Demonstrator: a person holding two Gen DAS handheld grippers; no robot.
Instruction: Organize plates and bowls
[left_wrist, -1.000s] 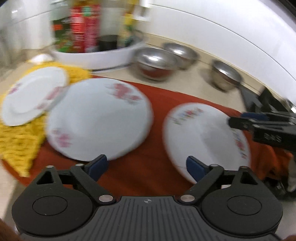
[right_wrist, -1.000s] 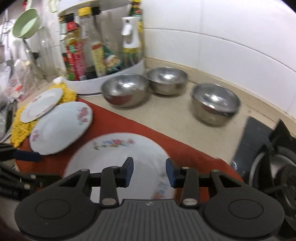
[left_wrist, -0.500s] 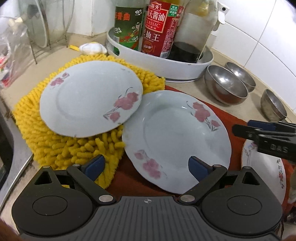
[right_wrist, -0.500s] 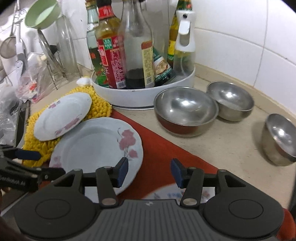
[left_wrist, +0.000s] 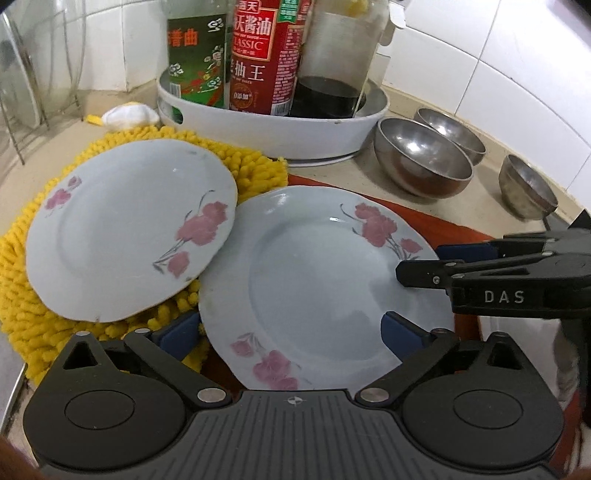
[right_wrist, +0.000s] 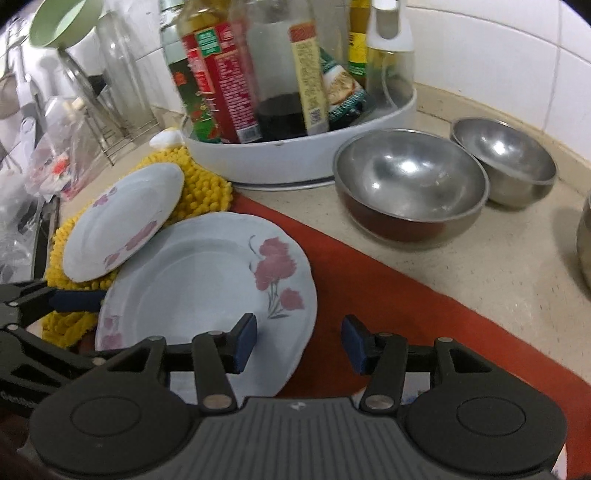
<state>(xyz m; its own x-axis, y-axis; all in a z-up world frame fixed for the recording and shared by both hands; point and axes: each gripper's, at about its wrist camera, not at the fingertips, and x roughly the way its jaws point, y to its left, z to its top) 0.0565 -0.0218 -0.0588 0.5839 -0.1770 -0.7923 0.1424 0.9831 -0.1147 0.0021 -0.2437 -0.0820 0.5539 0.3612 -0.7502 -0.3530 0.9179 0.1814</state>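
Observation:
A large white plate with pink flowers (left_wrist: 314, 284) (right_wrist: 207, 280) lies on a red cloth (right_wrist: 388, 291). A smaller flowered plate (left_wrist: 129, 229) (right_wrist: 122, 221) rests on a yellow mat (left_wrist: 22, 295), its edge over the large plate. My left gripper (left_wrist: 291, 332) is open, its jaws on either side of the large plate's near rim. My right gripper (right_wrist: 299, 341) is open over that plate's right rim; it also shows in the left wrist view (left_wrist: 424, 269). Three steel bowls (right_wrist: 410, 184) (right_wrist: 506, 162) (left_wrist: 528, 188) stand on the counter.
A white tray (left_wrist: 288, 136) of sauce bottles stands behind the plates. A wire rack with glassware (right_wrist: 110, 99) is at the far left. Another plate's edge (left_wrist: 524, 332) shows under the right gripper. White tiled wall runs behind.
Both grippers have swung left and come closer, from the multicolour-flowered plate to the pink-flowered plate. The right gripper has opened wider.

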